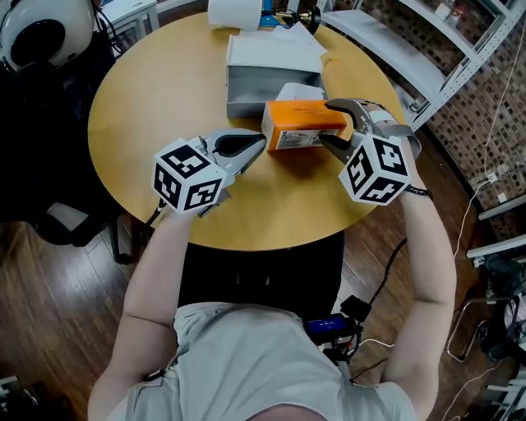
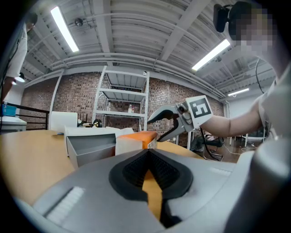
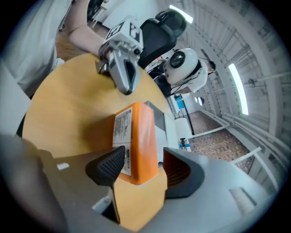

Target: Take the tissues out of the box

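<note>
The orange tissue box (image 1: 302, 123) lies on its side on the round wood table (image 1: 148, 107), near the middle, w/ its white label side facing the person.

The right gripper (image 1: 326, 122) is at the box's right end. Its jaws are apart, one on each side of the box. In the right gripper view the box (image 3: 141, 136) sits btwn the two black pads. The left pad (image 3: 111, 166) is on the label side, touching it or v. close. The other pad has a small gap next to the orange side, so it's not squeezing.

The left gripper (image 1: 261, 141) is just left of the box and not touching it. Its jaws are pressed together at the tips w/ nothing btwn them. The left gripper view shows the tips (image 2: 148, 152) meeting, w/ only table showing below.

Behind the tissue box is a gray box (image 1: 238, 103) w/ its top open. The inside looks gray and bare from the head view. A white lid or tray (image 1: 271, 51) lies right behind it. A white piece (image 1: 300, 90) sticks up btwn the gray box and the orange one; can't tell what it is. A white roll (image 1: 234, 11) stands at the far edge of the table.

Can't tell if the tissue box is open.
</note>
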{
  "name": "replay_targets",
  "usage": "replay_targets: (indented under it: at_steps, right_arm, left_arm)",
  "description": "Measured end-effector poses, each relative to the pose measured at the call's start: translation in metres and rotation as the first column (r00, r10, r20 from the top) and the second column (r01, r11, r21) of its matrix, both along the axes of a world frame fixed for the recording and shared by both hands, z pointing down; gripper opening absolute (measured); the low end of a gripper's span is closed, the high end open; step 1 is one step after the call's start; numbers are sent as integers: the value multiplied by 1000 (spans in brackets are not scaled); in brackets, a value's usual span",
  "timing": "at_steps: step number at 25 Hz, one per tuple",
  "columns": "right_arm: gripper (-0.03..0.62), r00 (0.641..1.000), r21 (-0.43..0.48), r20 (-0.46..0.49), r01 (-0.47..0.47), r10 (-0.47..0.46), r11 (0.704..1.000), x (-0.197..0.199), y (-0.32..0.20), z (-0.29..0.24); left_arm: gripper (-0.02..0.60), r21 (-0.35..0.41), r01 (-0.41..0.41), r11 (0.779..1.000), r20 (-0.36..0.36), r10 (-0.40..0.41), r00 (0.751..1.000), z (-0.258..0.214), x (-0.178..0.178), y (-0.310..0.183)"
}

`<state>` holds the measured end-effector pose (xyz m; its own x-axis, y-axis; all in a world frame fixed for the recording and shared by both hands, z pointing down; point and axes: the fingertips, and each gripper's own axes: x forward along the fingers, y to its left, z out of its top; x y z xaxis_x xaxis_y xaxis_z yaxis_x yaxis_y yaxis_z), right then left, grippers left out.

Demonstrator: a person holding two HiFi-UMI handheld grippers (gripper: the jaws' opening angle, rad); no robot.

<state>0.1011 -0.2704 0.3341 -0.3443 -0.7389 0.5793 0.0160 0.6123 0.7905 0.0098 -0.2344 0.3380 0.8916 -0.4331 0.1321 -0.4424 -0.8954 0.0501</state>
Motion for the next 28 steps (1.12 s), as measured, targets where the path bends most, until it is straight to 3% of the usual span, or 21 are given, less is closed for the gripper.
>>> replay_targets:
  at_steps: [2, 3, 5, 7, 10, 16, 18, 22, 28]
  right_arm:
    - [268, 976, -17, 215, 31, -27, 999, -10, 18, -32]
    - [257, 933, -53, 357, 76, -52, 996, -20, 31, -47]
    - [194, 778, -147, 624, 214, -77, 966, -40, 56, -61]
    - [122, 631, -223, 775, 320, -31, 921, -51, 68, -50]
    - [13, 534, -298, 842, 349, 72, 889, -53, 59, -14]
    - [2, 396, -373, 900, 487, 181, 789, -51, 51, 7]
    - [0, 388, -377, 903, 518, 181, 768, -51, 53, 6]
    - [0, 441, -421, 879, 537, 182, 731, -62, 57, 16]
    - [0, 442, -418, 880, 551, 173, 723, -63, 59, 14]
  left_arm:
    - [0, 1, -1, 1000, 0, 1, 1000, 0, 0, 1]
    - [0, 2, -1, 1000, 1, 1, 1000, -1, 0, 1]
    - [0, 2, 0, 1000, 1, 0, 1000, -1, -1, 0]
    - [0, 1, 1, 1000, 1, -1, 1000, 0, 0, 0]
    - [0, 2, -1, 1000, 2, 1, 1000, 0, 1, 0]
    - [0, 2, -2, 1000, 2, 2, 1000, 1, 0, 1]
    - [0, 3, -4, 1000, 2, 4, 1000, 1, 0, 2]
    - [0, 6, -2, 1000, 2, 2, 1000, 2, -1, 3]
    - [0, 7, -3, 1000, 1, 3, 1000, 0, 0, 2]
